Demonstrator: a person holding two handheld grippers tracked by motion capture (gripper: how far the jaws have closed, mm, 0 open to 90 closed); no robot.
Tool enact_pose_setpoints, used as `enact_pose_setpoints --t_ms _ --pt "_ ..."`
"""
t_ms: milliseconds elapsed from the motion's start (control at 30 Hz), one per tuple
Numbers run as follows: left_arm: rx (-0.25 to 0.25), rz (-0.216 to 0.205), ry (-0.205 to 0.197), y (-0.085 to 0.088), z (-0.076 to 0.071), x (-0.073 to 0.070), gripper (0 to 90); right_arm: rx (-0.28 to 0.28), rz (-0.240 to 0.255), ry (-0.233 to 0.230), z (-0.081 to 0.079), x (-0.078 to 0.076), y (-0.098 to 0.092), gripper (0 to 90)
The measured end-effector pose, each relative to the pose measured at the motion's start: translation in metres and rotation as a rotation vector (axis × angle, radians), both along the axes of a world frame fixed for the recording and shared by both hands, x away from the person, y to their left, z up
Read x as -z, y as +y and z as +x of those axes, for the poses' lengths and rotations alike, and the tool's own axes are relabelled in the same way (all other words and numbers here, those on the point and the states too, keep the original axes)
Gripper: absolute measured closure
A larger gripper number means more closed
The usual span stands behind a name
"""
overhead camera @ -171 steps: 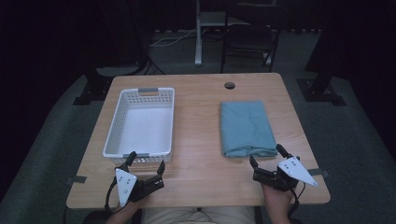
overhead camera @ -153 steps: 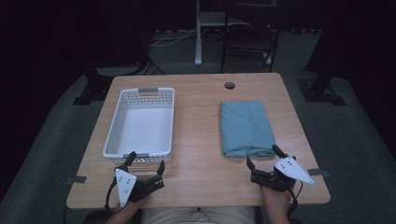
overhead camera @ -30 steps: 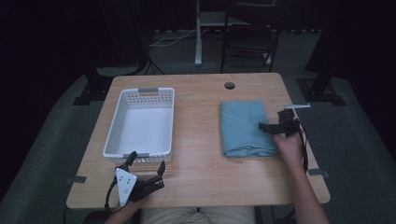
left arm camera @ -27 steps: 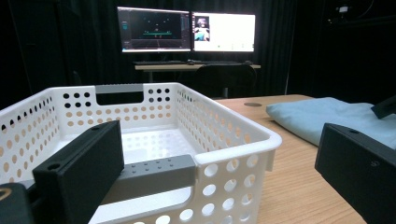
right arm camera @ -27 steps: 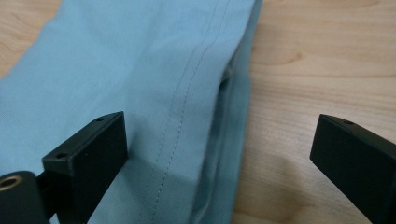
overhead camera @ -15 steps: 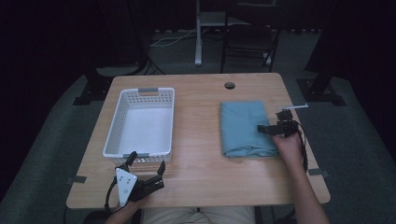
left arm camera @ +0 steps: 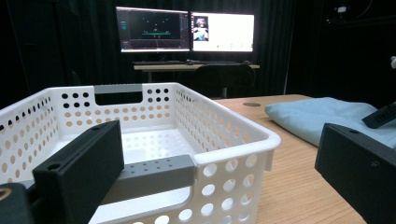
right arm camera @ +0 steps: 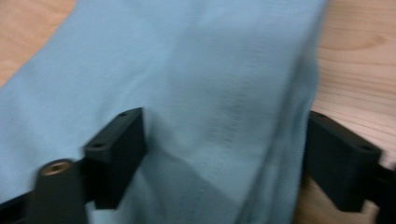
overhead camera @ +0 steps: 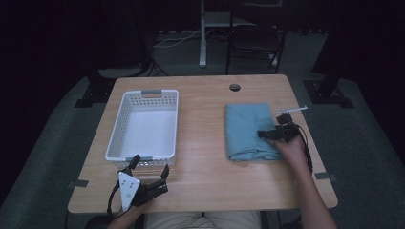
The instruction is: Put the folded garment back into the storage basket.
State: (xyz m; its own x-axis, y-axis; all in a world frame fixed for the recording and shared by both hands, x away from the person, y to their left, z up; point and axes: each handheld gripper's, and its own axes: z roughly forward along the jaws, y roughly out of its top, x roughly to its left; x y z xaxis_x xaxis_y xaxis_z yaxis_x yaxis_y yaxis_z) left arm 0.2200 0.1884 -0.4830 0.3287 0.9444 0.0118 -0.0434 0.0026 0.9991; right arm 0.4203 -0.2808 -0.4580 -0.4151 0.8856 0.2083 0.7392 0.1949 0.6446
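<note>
Landmark: the wooden table (overhead camera: pixel 205 167), seen from the person's side.
Folded blue cloth (overhead camera: pixel 248 131): lies flat on the right half of the table, well apart from the white basket (overhead camera: pixel 145 125) on the left half.
Right gripper (overhead camera: pixel 267 135): set at the cloth's right edge, towards its near end, pointing left across the table.
Cloth against the right gripper: in the right gripper view the cloth (right arm camera: pixel 196 93) runs up between the two black jaws; one jaw lies on top of the fabric, the other sits at the folded edge beside bare wood.
Right gripper's jaws: partly apart and have just been closing, the cloth's edge between them; the blurred view does not show whether they press on it.
Left gripper (overhead camera: pixel 149 175): at the table's near left edge, just in front of the basket (left arm camera: pixel 233 140), jaws spread wide with nothing between them.
</note>
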Motion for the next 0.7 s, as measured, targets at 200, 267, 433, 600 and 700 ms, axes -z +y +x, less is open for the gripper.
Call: enact_pose_setpoints --t_ms 200,267,433,600,700 --pt "0.001 0.001 0.0 0.0 0.0 0.0 2.6 -0.049 -0.035 -0.007 -0.002 -0.002 0.01 35.0" --pt "0.001 0.001 0.001 0.0 0.0 0.0 2.6 -0.069 -0.008 0.004 -0.002 -0.002 0.01 45.3" --pt "0.003 0.002 0.001 0.0 0.0 0.0 2.6 -0.092 0.062 0.02 -0.001 0.0 0.01 58.1" --pt "0.004 0.002 0.001 0.0 0.0 0.0 2.6 -0.085 0.13 0.033 0.0 0.004 0.01 63.6" --pt "0.005 0.0 0.0 0.0 0.0 0.0 2.6 -0.083 0.215 0.048 0.003 0.008 0.006 66.6"
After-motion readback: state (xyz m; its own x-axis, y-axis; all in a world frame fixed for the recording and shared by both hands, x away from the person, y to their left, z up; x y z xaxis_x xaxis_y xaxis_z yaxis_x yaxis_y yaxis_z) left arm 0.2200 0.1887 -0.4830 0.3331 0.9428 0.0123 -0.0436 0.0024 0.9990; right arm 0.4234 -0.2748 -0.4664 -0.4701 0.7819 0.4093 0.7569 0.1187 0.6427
